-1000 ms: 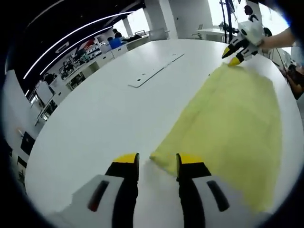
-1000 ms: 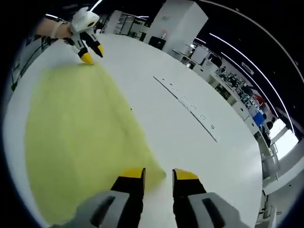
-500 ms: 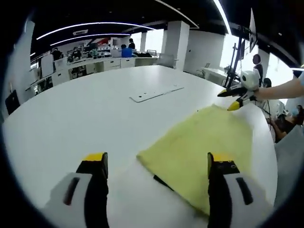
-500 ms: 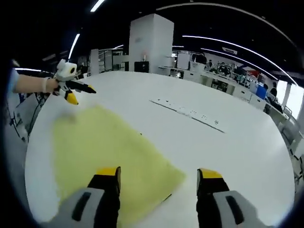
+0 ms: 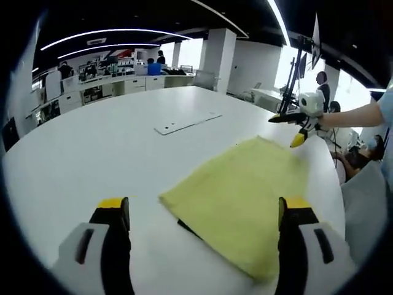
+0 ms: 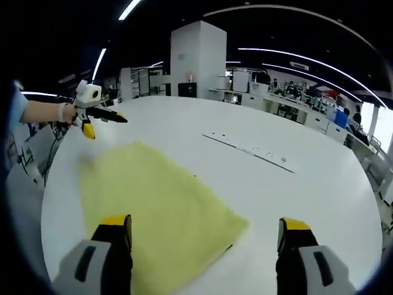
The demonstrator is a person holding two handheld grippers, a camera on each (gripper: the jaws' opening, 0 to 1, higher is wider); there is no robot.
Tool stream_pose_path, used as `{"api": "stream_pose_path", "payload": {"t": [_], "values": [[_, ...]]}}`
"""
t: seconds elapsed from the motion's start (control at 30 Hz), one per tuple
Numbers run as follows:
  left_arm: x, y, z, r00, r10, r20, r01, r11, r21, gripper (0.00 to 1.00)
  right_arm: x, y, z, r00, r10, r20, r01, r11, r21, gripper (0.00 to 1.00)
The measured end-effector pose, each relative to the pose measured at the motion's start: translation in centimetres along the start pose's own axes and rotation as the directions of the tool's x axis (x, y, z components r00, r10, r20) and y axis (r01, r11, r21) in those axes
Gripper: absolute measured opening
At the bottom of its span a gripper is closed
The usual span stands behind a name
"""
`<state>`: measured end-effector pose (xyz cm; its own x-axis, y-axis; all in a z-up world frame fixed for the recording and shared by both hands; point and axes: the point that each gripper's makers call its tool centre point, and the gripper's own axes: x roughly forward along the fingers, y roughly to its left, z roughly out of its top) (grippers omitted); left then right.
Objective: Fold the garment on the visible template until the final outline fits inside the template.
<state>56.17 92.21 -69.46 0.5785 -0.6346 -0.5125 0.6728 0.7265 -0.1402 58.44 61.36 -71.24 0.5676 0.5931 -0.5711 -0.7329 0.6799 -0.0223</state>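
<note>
Yellow garment (image 5: 245, 203) covering dark template edge (image 5: 187, 227), left claw (image 5: 202, 212) and right claw (image 6: 206, 230) released

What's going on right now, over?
Left gripper and right gripper open, above the table. Yellow garment lies flat, unheld; dark template edge shows under its corner. Nothing in the way.

garment (image 5: 239, 196) | yellow | folded flat | on white table (image 5: 92, 153)
</note>
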Motion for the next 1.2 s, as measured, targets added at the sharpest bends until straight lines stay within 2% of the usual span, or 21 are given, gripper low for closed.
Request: {"api": "stream_pose_path", "payload": {"t": [0.13,0.3,0.7,1.03,1.2], "values": [[-0.7,-0.6,-0.4,1.000,-0.004,0.002,0.004,1.000,-0.006,0.95,-1.2,0.1,0.1,1.000,-0.011,0.025,0.009,0.998,0.057,0.97],[-1.5,-1.1,-1.1,1.000,-0.004,0.003,0.004,1.000,-0.026,0.91,-2.8,0.5,-1.2,1.000,-0.020,0.016,0.019,0.997,0.068,0.94],[-3.7,-2.6,-2.8,1.000,-0.008,-0.013,0.008,0.999,-0.038,0.84,-5.5,1.9,-2.7,0.999,-0.036,0.026,0.033,0.994,0.104,0.88],[-4.9,-4.6,-4.1,0.999,-0.037,0.000,0.036,0.997,-0.061,0.72,-7.5,2.3,-3.9,0.997,-0.069,0.019,0.067,0.992,0.107,0.72],[-5.8,-5.2,-5.6,0.999,-0.032,0.002,0.032,0.995,-0.093,0.65,-8.2,3.0,-5.3,0.997,-0.079,0.004,0.078,0.988,0.130,0.64]]}}
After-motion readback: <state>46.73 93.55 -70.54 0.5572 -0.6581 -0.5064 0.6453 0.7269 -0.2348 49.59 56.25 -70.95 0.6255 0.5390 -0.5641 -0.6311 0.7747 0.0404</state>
